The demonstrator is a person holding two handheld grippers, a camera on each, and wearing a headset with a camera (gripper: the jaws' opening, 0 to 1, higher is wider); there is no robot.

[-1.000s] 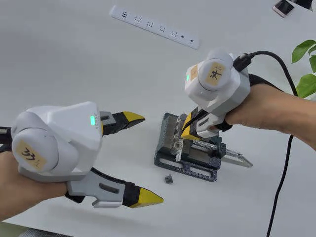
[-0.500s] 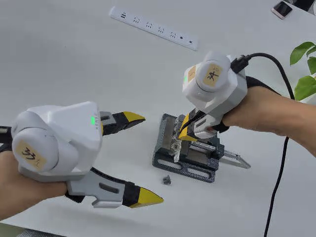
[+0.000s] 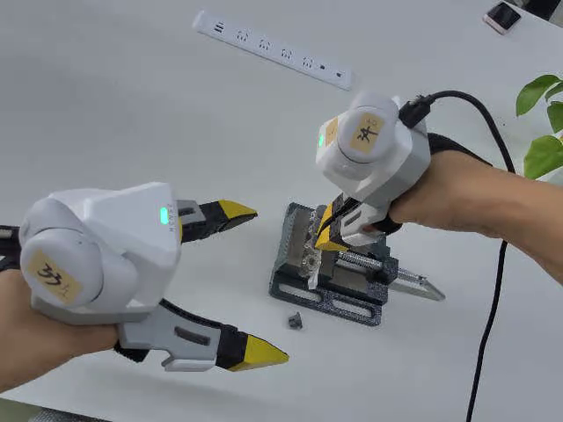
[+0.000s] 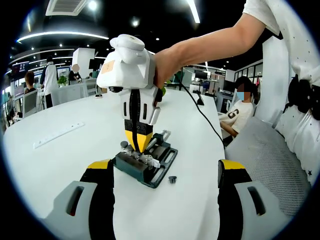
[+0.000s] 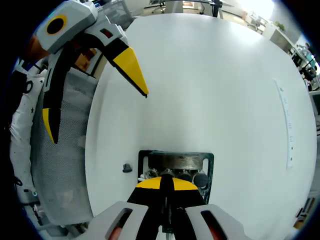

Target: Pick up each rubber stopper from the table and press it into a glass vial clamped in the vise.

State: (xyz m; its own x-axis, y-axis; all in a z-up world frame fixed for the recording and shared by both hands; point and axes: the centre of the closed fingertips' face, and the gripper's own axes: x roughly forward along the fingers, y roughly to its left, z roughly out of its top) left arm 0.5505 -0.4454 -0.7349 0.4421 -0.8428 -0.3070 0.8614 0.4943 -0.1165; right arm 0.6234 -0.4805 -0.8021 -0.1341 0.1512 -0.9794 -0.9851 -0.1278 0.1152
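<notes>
White tabletop point(image 3: 132, 105) surrounds the vise point(image 3: 347, 303), which sits mid-table with a row of glass vials point(image 3: 310, 260) clamped in it. Your right gripper point(image 3: 324, 239) points straight down onto that row with its jaws closed tight together. I cannot tell whether a stopper is pinched between the tips, because they hide the spot. Your left gripper point(image 3: 268, 283) hovers well off to the side, jaws spread wide and holding nothing. One loose stopper point(image 3: 295, 321) lies on the table just in front of the vise base.

You look to be at the pressing step. If you push off the vial's axis, the stopper is likely to cock in the mouth or squirt out sideways. A hard sideways load could also crack the glass or chip the vial next to it. Watch the cable point(image 3: 503, 264) trailing from your right wrist, since a snag could pull your aim off. When you reach for the loose stopper, a wide-open jaw could flick it away.
</notes>
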